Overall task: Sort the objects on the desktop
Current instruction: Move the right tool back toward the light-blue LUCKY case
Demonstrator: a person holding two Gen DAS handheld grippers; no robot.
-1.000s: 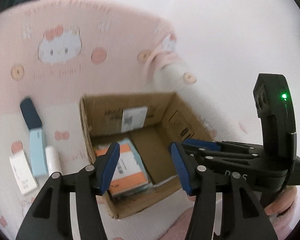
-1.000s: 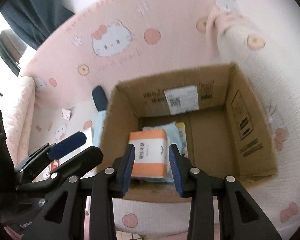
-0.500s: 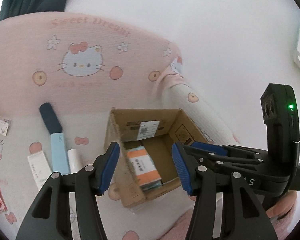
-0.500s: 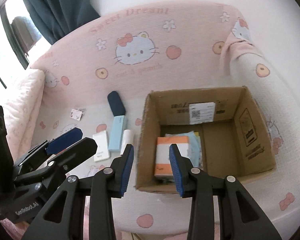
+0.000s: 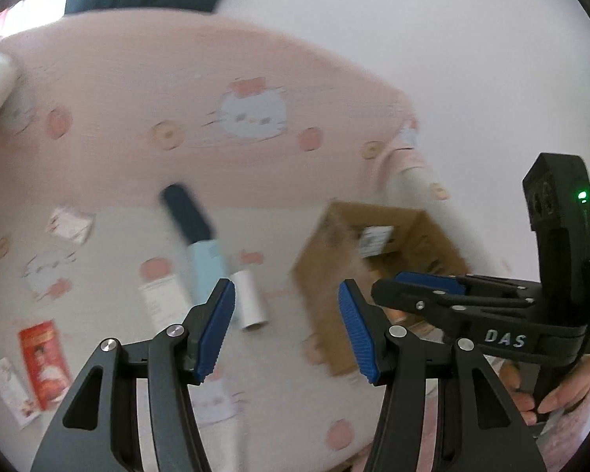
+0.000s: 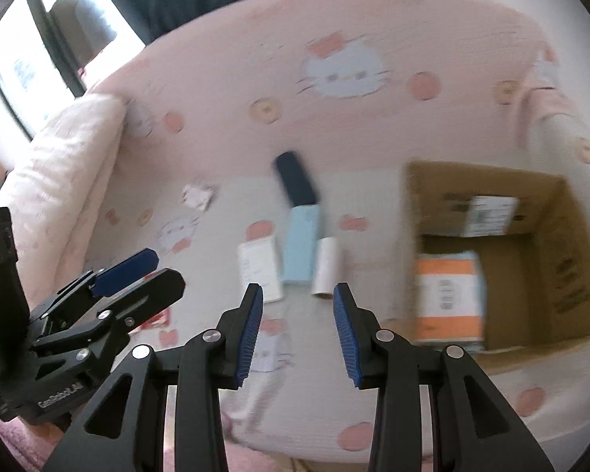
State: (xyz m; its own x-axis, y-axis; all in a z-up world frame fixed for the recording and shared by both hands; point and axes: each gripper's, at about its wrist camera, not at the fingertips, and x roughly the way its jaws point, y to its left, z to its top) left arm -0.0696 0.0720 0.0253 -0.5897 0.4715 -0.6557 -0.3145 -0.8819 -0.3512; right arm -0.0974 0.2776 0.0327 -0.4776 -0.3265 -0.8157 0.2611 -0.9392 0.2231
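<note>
Our left gripper has its blue-padded jaws spread wide with nothing between them, and our right gripper is just the same: jaws apart, empty. Both hang above a pink cartoon-cat sofa cover, and both views are smeared by motion blur.

Past the right gripper's pads, the nearest thing is a white cylinder lying flat on the seat. Touching it on the left is a light blue box, and beside that a white packet with print too blurred to read. A dark navy case lies at the far end of the light blue box, its near end meeting the box. Farther left, near the backrest, sits a small patterned card.

To the right of this row stands an open cardboard box with a white shipping label on its inner far wall. Inside it lies an orange-and-white tissue pack on top of something pale blue.

From the left wrist view we see the same row ahead of the left pads, with the cylinder closest, and the cardboard box off to the right. At the lower left edge lie a red packet and a white packet side by side. A hand grips the right gripper's handle at the lower right.
</note>
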